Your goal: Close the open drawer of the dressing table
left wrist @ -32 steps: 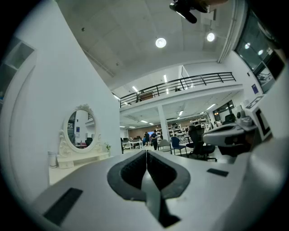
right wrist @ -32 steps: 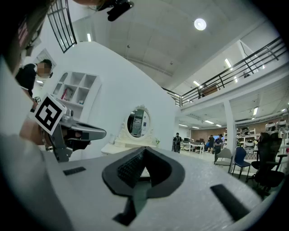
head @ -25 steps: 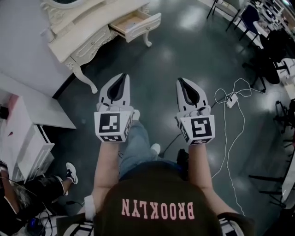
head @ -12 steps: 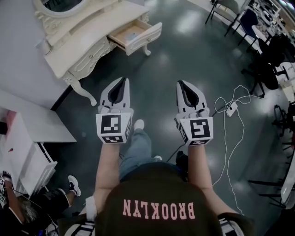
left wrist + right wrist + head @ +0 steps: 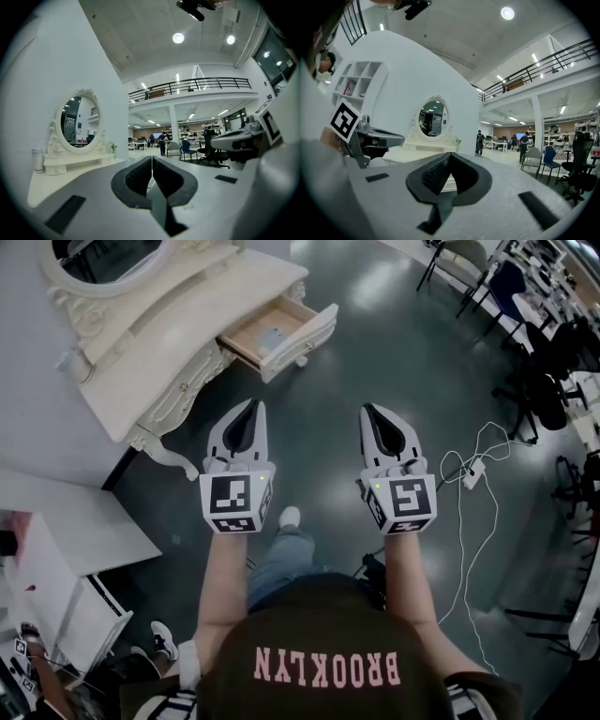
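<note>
The cream dressing table [image 5: 141, 362] with its oval mirror [image 5: 108, 259] stands at the upper left of the head view. Its drawer [image 5: 281, 334] is pulled out at the table's right end, showing a bare wooden bottom. My left gripper [image 5: 254, 405] and right gripper [image 5: 367, 410] are held side by side over the floor, short of the drawer, both shut and empty. In the left gripper view the mirror [image 5: 77, 123] is ahead to the left of my left gripper [image 5: 151, 158]. In the right gripper view the mirror [image 5: 431, 119] lies beyond my right gripper [image 5: 449, 157].
A low white cabinet [image 5: 66, 531] stands against the wall at the left. A white cable with a power strip [image 5: 472, 466] trails over the dark floor at the right. Office chairs [image 5: 544, 381] and desks line the far right. Another person's shoe [image 5: 161, 639] shows at the lower left.
The person has walked toward the dressing table; table and open drawer sit lower and nearer in the head view. Both grippers keep their shut, side-by-side stance.
</note>
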### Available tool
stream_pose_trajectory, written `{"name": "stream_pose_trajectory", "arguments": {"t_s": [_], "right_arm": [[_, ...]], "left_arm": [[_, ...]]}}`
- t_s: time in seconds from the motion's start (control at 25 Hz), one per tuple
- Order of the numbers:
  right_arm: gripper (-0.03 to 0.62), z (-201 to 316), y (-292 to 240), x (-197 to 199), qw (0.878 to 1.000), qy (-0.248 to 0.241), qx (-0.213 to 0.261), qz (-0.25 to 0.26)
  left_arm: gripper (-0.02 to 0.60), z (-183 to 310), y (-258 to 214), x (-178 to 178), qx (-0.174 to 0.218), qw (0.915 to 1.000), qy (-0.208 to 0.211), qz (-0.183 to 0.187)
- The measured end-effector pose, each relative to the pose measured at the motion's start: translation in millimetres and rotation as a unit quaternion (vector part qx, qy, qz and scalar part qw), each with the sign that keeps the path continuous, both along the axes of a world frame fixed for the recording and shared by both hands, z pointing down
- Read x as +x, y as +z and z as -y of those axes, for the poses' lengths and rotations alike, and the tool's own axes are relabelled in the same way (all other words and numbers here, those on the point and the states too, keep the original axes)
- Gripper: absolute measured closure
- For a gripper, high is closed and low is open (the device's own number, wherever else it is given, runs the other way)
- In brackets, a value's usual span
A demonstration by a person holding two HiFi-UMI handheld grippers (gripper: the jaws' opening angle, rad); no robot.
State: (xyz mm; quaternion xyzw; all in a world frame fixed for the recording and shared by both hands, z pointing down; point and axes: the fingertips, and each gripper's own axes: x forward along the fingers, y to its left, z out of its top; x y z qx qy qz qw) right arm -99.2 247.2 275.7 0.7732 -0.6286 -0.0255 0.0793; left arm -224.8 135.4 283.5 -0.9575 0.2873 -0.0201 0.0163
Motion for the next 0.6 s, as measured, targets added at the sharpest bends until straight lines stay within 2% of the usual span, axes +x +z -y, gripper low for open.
{"name": "stream_pose_trajectory", "arguments": {"t_s": [0.28, 0.6], "right_arm": [[0.597, 66, 3, 13, 1.0, 0.014, -0.013, -0.01], [0.597, 91, 15, 23, 0.999, 0.028, -0.03, -0.015]], "left_arm": [[0.575, 59, 19, 19, -0.015, 0.9994, 0.028, 0.013], [0.575, 90, 32, 35, -0.027, 0.9985, 0.045, 0.014]]}}
